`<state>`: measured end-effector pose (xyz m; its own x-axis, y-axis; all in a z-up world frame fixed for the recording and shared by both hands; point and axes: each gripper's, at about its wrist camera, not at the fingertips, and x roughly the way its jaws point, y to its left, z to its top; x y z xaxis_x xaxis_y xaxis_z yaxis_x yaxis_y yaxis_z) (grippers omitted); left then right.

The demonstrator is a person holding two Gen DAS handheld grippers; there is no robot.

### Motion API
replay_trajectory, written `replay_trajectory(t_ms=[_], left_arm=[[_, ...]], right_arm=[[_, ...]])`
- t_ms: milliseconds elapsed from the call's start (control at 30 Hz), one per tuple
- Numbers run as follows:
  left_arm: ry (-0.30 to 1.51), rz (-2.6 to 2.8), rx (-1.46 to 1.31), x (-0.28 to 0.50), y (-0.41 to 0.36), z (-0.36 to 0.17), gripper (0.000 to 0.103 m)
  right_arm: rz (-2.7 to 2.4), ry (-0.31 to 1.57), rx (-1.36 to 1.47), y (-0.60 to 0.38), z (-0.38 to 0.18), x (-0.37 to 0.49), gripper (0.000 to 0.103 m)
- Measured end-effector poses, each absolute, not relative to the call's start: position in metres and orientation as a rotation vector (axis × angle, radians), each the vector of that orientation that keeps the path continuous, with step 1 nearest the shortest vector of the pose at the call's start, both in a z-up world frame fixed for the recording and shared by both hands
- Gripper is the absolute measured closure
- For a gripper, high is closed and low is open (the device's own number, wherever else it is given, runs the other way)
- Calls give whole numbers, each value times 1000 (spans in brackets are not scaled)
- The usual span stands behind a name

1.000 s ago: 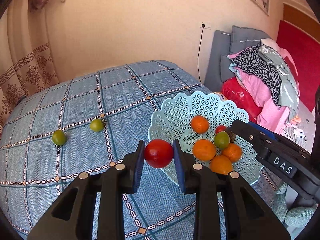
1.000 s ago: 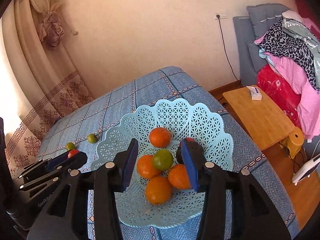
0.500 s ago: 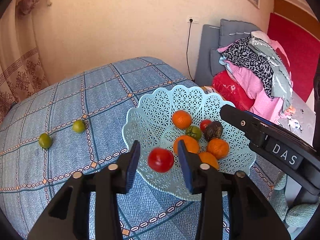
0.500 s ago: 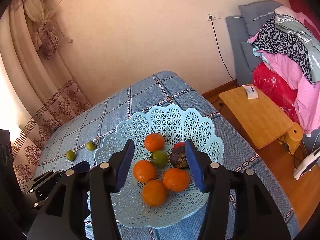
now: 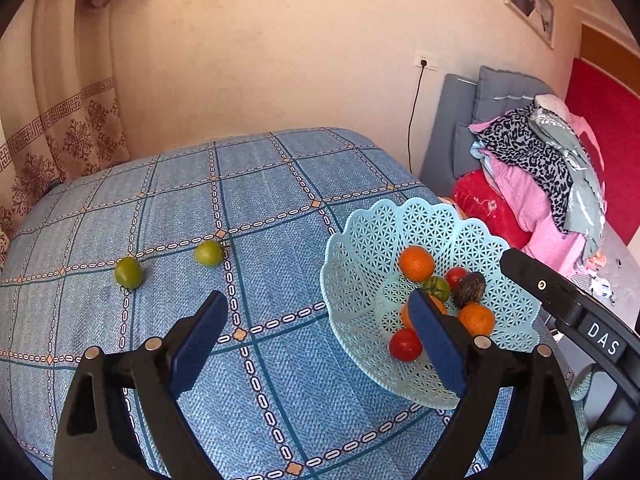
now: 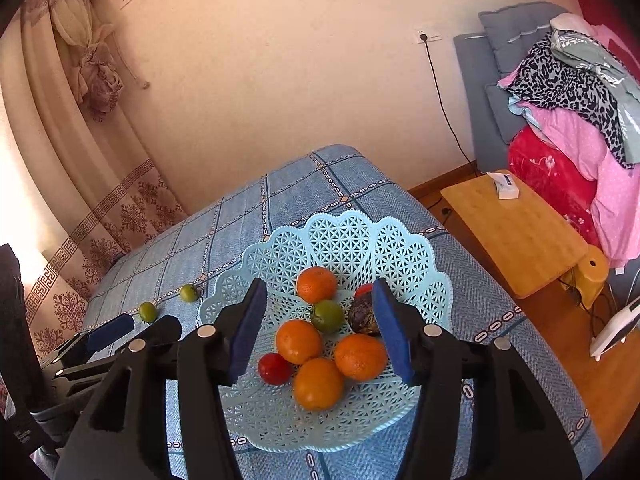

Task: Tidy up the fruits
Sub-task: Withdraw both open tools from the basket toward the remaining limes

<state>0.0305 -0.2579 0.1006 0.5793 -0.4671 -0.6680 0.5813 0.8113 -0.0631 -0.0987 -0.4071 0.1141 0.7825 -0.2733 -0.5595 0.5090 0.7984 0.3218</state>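
**Left gripper free between two pickups**

The left gripper (image 5: 316, 344) stood spread and empty above the blue cloth (image 5: 260, 208); the right gripper (image 6: 316, 330), also spread and empty, hung over the basket (image 6: 348, 236). A red tomato (image 6: 274, 368) lay in the basket beside the oranges (image 6: 318, 384). Two green fruits (image 5: 129, 272) (image 5: 209, 253) lay on the cloth, well apart from the basket. The next move was judged a reach leftward to the nearer green fruit, jaws straddling it.

Pale blue lattice basket (image 6: 404, 248), orange and red fruit, blue-checked cloth (image 5: 260, 184).
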Motion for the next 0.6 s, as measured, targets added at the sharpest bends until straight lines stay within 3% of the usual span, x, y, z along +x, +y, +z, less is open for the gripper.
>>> replay_trajectory(t_ms=[600], left_arm=[[746, -437, 85, 88, -179, 110, 9]], right_arm=[[-254, 496, 385, -362, 119, -86, 36]])
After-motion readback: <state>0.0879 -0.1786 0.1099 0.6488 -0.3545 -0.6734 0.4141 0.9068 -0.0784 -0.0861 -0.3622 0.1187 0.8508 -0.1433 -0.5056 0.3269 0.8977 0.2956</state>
